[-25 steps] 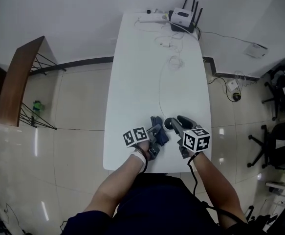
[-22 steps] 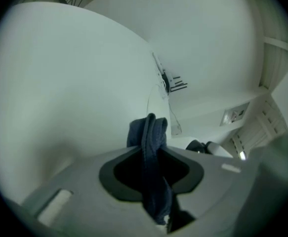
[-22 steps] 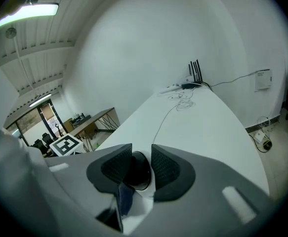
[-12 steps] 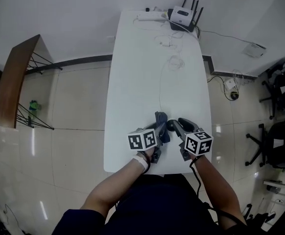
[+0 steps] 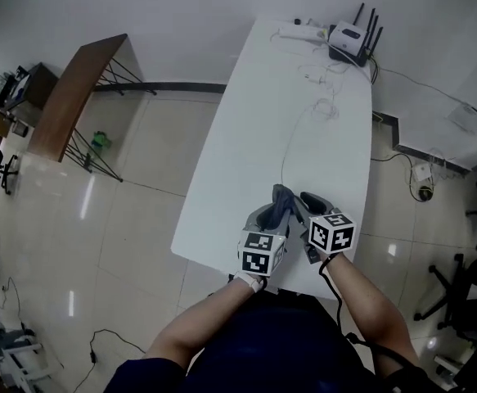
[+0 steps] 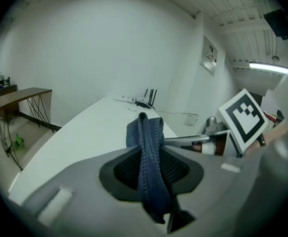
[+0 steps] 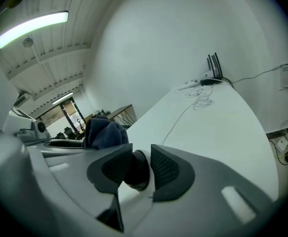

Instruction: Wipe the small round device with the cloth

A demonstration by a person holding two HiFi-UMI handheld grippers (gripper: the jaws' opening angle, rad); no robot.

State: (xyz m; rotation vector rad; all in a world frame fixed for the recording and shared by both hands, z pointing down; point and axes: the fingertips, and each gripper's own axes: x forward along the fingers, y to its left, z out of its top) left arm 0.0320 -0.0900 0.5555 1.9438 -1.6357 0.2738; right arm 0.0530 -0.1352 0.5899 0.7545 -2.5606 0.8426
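**Inventory, left to right**

1. Side table (image 5: 78, 97): brown top, wire legs. Upper left of head view, on the floor, well apart from bench. Not a task item.
2. Bench (image 5: 246, 137): long white top, running from lower centre to upper right. Both claws are at its near end.
3. L claw (image 6: 151, 168): lower centre of head view, just left of R claw. Closed on cloth (image 6: 148, 132). Cloth is dark blue, folded to a narrow strip and pinched btwn both pads. Its long axis runs along the claw's pointing line. One end sticks out past the tips; the other hangs below.
4. R claw (image 7: 138, 168): lower centre, just right of L claw. Grips small round device (image 7: 135, 171), a dark disc w/ pale rim, edge-on btwn the pads. Jaws have just been closing and both pads press on it. Can't tell whether it is clear of the bench.
5. Key relation: in right gripper view the cloth bunch sits just left of & above the device. It is near; no contact is evident. The device therefore lies right of the cloth tip. L hand carries the wiper, so it prob. closes the gap, protruding end first.
6. Cable (image 5: 285, 150): thin, runs up the bench.
7. Router (image 5: 353, 35): antennae up, upper right, at the far end.
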